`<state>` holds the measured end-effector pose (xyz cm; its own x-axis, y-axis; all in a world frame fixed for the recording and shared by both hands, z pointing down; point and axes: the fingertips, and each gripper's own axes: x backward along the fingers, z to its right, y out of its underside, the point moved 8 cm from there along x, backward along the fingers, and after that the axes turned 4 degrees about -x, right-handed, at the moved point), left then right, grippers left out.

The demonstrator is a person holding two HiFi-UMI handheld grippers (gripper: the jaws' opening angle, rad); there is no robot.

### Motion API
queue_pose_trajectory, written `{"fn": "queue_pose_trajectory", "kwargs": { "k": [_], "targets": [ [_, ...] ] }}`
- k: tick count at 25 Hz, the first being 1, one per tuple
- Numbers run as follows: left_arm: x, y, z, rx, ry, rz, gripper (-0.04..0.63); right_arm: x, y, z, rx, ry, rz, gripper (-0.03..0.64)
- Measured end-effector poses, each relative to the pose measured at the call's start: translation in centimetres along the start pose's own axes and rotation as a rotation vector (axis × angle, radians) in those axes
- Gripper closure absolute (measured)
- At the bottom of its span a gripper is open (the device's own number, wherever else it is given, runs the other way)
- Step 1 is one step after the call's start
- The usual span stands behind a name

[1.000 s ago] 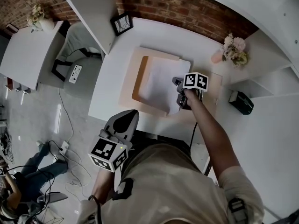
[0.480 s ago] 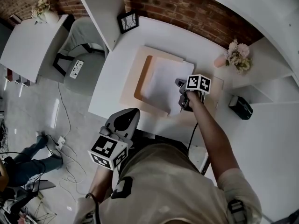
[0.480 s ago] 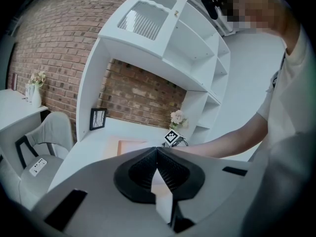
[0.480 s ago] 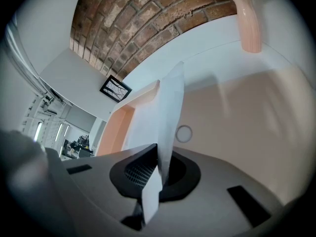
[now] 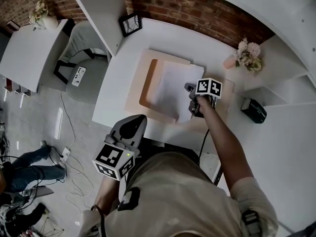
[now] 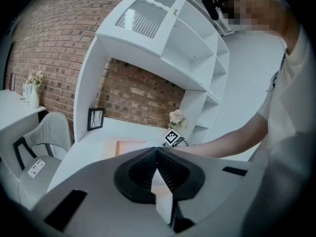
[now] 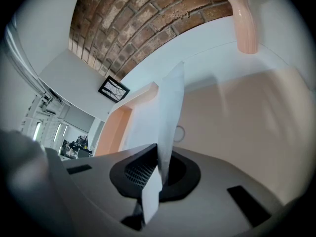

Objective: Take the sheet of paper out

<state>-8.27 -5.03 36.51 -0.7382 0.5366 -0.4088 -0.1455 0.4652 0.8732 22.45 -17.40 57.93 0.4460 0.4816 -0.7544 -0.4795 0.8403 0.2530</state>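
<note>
A white sheet of paper lies across a peach-coloured folder on the white desk. My right gripper is shut on the sheet's right edge, which stands lifted and curves up between the jaws. In the right gripper view the sheet rises from the jaws toward the folder. My left gripper hangs off the desk's front edge, close to my body. Its jaws meet at the tip with nothing between them.
A pink vase with flowers and a black device stand at the desk's right. A framed picture leans at the back left. A beige mat lies under the right gripper. A grey chair stands left of the desk.
Both grippers and the sheet stay as they were; only the head camera has swayed slightly.
</note>
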Motion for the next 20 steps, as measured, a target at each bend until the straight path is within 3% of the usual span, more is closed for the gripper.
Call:
{"fn": "queue_pose_trajectory", "kwargs": {
  "k": [20],
  "targets": [
    [-0.8,0.1,0.2,0.005,0.022,-0.002,0.58,1.6,-0.1,1.8,-0.008,0.01,0.016,0.589]
  ]
}}
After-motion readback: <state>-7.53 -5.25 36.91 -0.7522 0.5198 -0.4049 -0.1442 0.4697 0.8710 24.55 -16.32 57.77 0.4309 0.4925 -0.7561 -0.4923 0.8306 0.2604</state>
